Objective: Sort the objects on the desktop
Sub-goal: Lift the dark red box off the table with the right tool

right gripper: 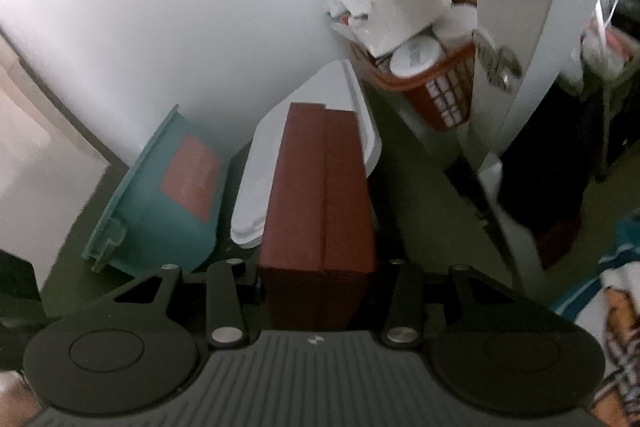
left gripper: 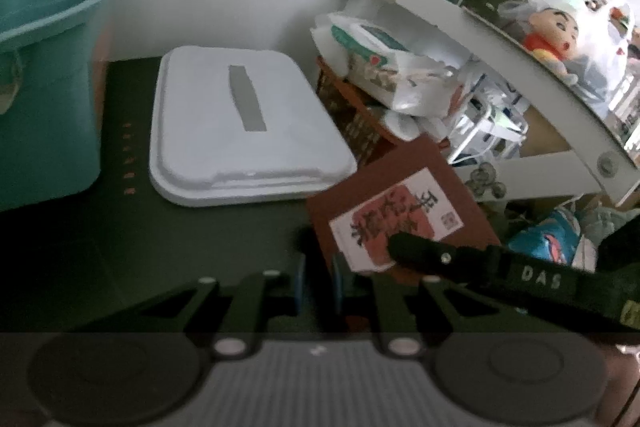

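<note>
The right tool [right gripper: 318, 267] is clamped on a flat reddish-brown cardboard box [right gripper: 320, 187], held off the dark green counter [right gripper: 420, 187] with its long edge pointing away. In the left wrist view the same box shows its white and red printed label, with one black finger [left gripper: 420, 251] of the right tool lying across it. The left tool [left gripper: 319, 281] hovers low over the counter with its blue-padded jaws narrow and nothing between them.

Beyond the box lies a white rounded-rectangle plastic lid with a grey strip [left gripper: 244, 127], and past that a teal plastic bin [left gripper: 48, 87] against the wall. An orange slatted basket [right gripper: 432, 83] heaped with white packets sits further right.

So the box is in transit, not yet set down anywhere. Where it belongs the pictures do not settle, nor how much else is already sorted.
</note>
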Demonstrator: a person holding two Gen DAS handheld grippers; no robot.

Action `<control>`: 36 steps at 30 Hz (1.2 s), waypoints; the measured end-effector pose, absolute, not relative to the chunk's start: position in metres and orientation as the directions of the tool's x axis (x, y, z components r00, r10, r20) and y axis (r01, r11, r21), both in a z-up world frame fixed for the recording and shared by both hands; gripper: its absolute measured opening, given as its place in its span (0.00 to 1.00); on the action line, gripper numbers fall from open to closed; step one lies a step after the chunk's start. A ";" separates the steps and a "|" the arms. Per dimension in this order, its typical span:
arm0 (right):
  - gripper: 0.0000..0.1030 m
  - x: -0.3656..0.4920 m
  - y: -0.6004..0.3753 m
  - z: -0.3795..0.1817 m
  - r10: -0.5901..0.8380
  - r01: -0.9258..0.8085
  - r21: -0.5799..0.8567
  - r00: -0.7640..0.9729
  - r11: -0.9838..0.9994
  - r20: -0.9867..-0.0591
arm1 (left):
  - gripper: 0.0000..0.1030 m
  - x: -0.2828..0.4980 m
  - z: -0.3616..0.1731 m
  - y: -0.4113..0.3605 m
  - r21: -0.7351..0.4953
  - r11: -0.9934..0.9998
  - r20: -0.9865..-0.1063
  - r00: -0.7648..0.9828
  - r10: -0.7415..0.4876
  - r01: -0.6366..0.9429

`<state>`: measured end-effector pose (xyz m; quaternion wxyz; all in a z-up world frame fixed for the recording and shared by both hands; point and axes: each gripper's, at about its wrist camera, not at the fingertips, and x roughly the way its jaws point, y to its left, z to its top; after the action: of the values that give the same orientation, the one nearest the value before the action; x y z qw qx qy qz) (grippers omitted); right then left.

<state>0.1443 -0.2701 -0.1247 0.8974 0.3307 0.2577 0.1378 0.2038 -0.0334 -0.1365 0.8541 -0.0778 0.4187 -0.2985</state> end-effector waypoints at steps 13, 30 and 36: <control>0.43 0.124 -0.247 -0.105 0.306 -0.072 0.462 0.836 0.884 -0.456 | 0.15 0.192 -0.121 -0.027 -0.393 0.795 -0.637 0.487 -0.598 0.462; 0.43 0.115 -0.210 -0.090 0.202 -0.071 0.245 0.798 0.967 -0.568 | 0.18 0.175 -0.101 -0.007 -0.406 0.779 -0.590 0.514 -0.623 0.478; 0.43 0.113 -0.210 -0.084 0.200 -0.047 0.267 0.788 0.962 -0.583 | 0.18 0.174 -0.098 0.001 -0.415 0.782 -0.580 0.527 -0.621 0.466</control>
<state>0.1127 -0.2101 -0.0842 0.9377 0.1202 0.3192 0.0657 0.1736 0.0014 -0.0978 0.8674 -0.1046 0.3722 -0.3133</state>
